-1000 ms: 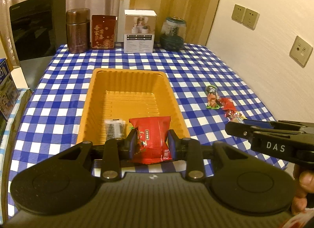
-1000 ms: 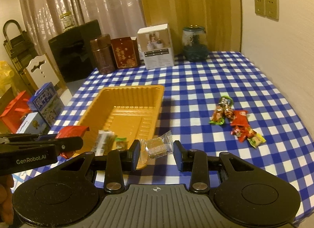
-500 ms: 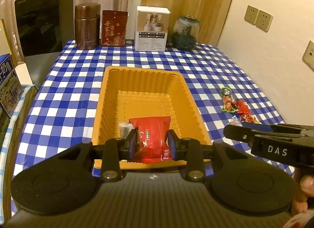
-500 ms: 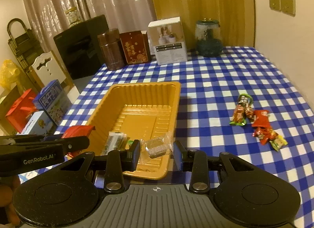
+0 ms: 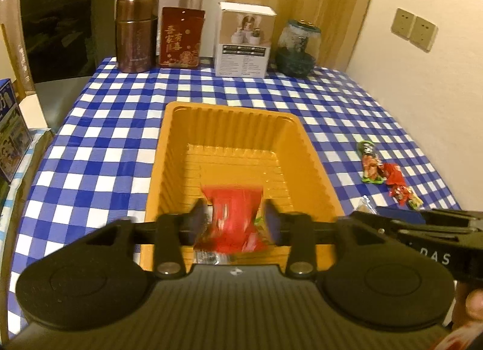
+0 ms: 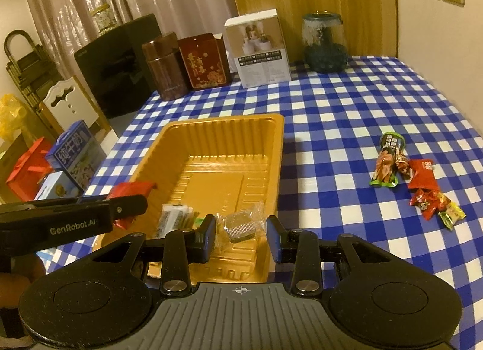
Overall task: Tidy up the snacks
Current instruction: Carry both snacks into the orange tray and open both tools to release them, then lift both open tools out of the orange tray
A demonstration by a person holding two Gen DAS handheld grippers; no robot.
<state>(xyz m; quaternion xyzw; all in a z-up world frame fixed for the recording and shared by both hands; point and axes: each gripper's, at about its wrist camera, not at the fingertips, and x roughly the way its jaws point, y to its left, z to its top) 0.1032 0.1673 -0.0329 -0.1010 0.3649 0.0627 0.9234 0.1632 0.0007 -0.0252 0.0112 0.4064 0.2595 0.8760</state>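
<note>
An orange ribbed plastic tray [image 6: 271, 151] is sitting mid-tabletop [image 6: 347, 114] — a dark striped snack packet [image 6: 173, 218] is lying in its near end, a loose cluster of small wrapped snacks [image 6: 413, 181] is resting to its right, and a white cardboard box [image 6: 259, 51] is standing behind.

Glossy ribbed plastic tray [image 6: 273, 151]; matt checked cloth tablecloth [image 6: 347, 114]; shiny foil-like red snack packet [image 5: 232, 214].

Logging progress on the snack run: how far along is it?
Done: one dark-wrapped snack lies in the orange tray. In hand: the left gripper has opened around the red packet over the tray; the right gripper looks open around a clear-wrapped snack. Left: the snack cluster on the tablecloth.
</note>
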